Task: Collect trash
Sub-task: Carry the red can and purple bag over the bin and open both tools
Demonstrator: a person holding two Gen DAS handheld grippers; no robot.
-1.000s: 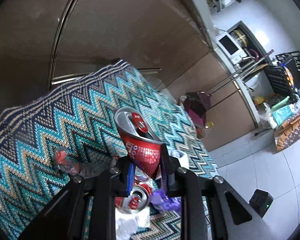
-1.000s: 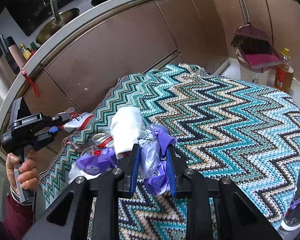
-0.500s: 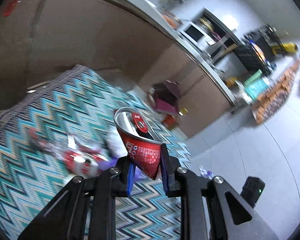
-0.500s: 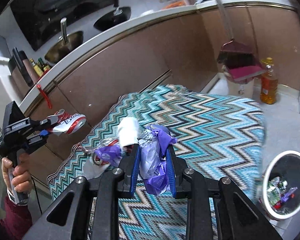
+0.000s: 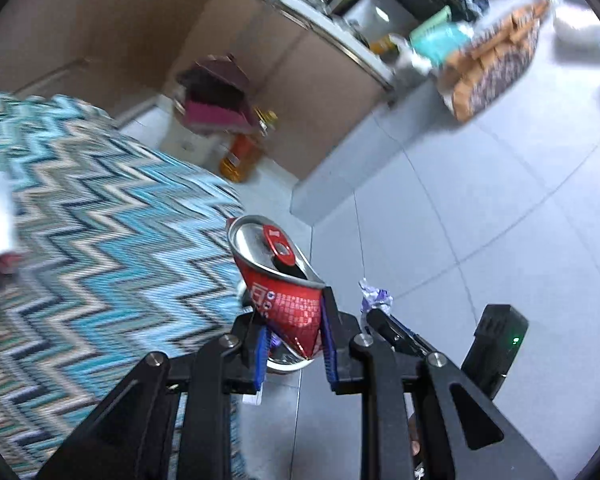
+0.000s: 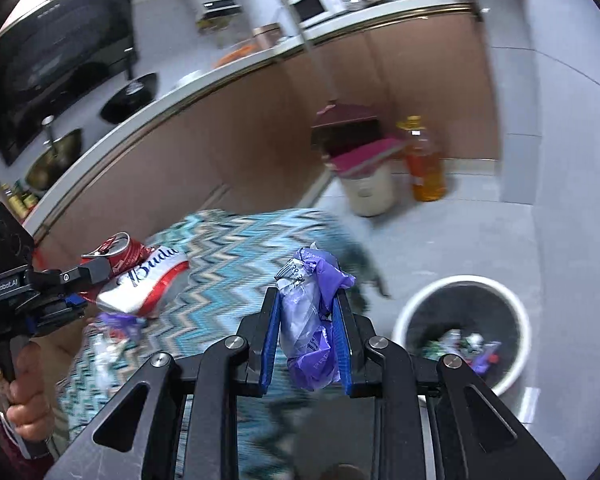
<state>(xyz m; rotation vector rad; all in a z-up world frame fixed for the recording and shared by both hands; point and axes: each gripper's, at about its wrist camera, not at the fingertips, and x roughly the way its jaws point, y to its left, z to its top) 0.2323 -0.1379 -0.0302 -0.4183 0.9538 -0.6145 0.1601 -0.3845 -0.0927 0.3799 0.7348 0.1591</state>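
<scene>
Left tongs (image 5: 294,340): pinching crushed red aluminium can (image 5: 288,288), past zigzag rug's edge (image 5: 228,208).
Right tongs (image 6: 308,336): pinching crumpled purple plastic wrapper (image 6: 310,320).
Round white bin (image 6: 462,328): right, open grey floor (image 6: 540,240) around.

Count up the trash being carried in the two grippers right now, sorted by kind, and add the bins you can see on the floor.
Crushed red cans: 1, in the left gripper.
Purple plastic wrappers: 1, in the right gripper.
White-rimmed trash bins: 1, already holding litter.
Total: 3
</scene>
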